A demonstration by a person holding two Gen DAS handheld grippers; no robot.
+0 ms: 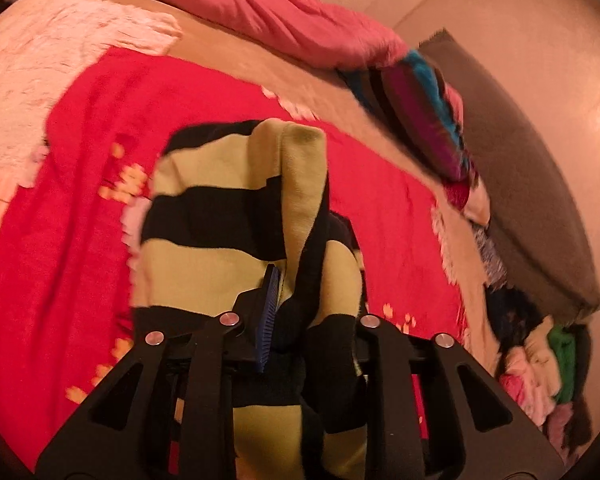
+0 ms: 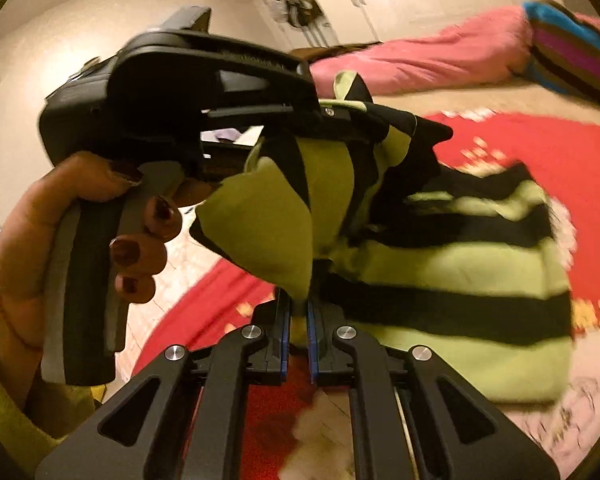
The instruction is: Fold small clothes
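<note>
Left wrist view: the left gripper (image 1: 290, 296) pinches a fold of the striped top (image 1: 220, 216), lifting it above the red blanket (image 1: 72, 208).

Right wrist view: the right gripper (image 2: 298, 320) clamps another edge, probably to spread the top.

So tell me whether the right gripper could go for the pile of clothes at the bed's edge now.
Probably not: the right gripper is shut on the striped garment, which the left gripper also holds, so it isn't free for the clothes pile.
</note>
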